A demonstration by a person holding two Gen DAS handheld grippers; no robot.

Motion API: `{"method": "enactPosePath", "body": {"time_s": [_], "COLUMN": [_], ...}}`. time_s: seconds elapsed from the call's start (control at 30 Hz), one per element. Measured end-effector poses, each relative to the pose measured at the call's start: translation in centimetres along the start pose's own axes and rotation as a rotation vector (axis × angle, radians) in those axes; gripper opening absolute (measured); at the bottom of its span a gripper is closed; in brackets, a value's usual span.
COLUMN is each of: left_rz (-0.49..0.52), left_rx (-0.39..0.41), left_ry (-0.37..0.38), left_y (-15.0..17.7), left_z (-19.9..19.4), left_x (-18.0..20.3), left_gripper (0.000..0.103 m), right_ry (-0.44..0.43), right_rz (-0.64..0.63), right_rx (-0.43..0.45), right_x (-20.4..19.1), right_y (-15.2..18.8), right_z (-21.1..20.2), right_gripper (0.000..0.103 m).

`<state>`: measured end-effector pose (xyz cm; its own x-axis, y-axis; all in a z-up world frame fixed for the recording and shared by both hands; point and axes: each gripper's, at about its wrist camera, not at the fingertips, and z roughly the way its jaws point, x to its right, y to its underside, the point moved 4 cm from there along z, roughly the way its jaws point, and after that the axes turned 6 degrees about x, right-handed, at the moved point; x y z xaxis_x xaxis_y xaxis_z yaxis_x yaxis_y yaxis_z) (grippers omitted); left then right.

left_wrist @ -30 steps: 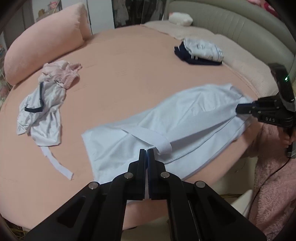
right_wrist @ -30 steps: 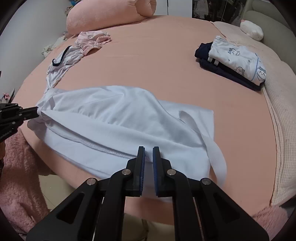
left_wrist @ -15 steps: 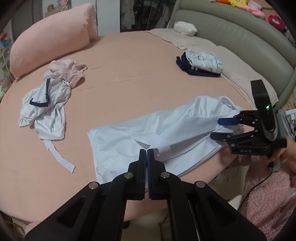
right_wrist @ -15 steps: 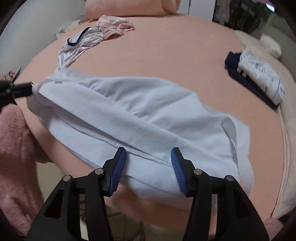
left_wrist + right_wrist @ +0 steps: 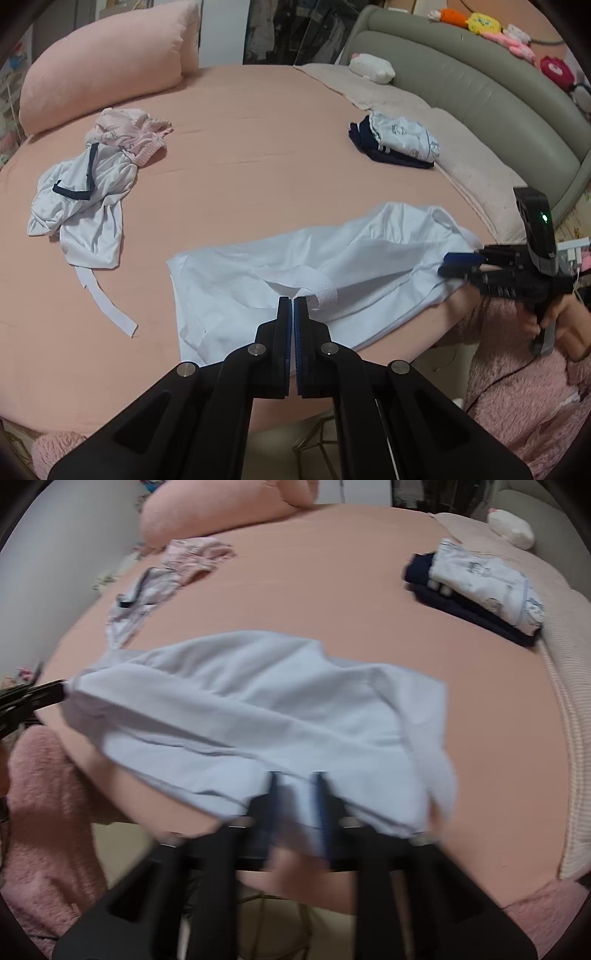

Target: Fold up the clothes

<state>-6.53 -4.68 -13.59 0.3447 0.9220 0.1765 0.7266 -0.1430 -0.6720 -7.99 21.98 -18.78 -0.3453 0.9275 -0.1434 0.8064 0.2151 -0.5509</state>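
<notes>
A pale white garment [image 5: 332,258] lies spread near the front edge of the round pink bed [image 5: 258,147]. My left gripper [image 5: 293,306] is shut on its near edge, beside a loose white strap [image 5: 317,284]. In the right wrist view the same garment [image 5: 258,709] drapes over the bed's edge. My right gripper [image 5: 296,786] is blurred, its jaws a little apart with the hem between them. The left wrist view shows the right gripper [image 5: 452,266] at the garment's far end. The left gripper [image 5: 37,696] holds the opposite end.
A folded pile of navy and printed white clothes [image 5: 399,142] sits at the back right. A crumpled white top with navy trim [image 5: 85,199] and a pink garment [image 5: 129,133] lie at the left. A pink pillow [image 5: 107,74] and grey headboard [image 5: 480,96] ring the bed.
The right gripper let go of the garment's end, opened wide, and has now moved onto the hem with its jaws narrowing. The left gripper stayed shut and drew back a little.
</notes>
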Motion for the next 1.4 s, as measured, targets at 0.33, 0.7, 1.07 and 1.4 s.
{"method": "enactPosePath", "body": {"time_s": [0.33, 0.7, 1.07, 1.4], "left_rz": [-0.028, -0.025, -0.037, -0.038], "left_rx": [0.017, 0.013, 0.046, 0.044], "left_ry": [0.006, 0.003, 0.022, 0.031], "left_y": [0.1, 0.8, -0.3, 0.1], "left_z": [-0.3, -0.4, -1.0, -1.2], "left_x": [0.0, -0.3, 0.2, 1.0], "left_gripper": [0.002, 0.002, 0.002, 0.002], "right_ry": [0.041, 0.171, -0.007, 0.036], "right_rz": [-0.063, 0.001, 0.01, -0.202], "right_rx": [0.011, 0.03, 0.051, 0.067], "right_x": [-4.6, -1.4, -1.3, -8.5], "right_y": [-1.8, -1.8, -2.1, -5.1], "right_z": [2.6, 0.8, -1.6, 2.4], "right_gripper": [0.059, 0.022, 0.043, 0.056]}}
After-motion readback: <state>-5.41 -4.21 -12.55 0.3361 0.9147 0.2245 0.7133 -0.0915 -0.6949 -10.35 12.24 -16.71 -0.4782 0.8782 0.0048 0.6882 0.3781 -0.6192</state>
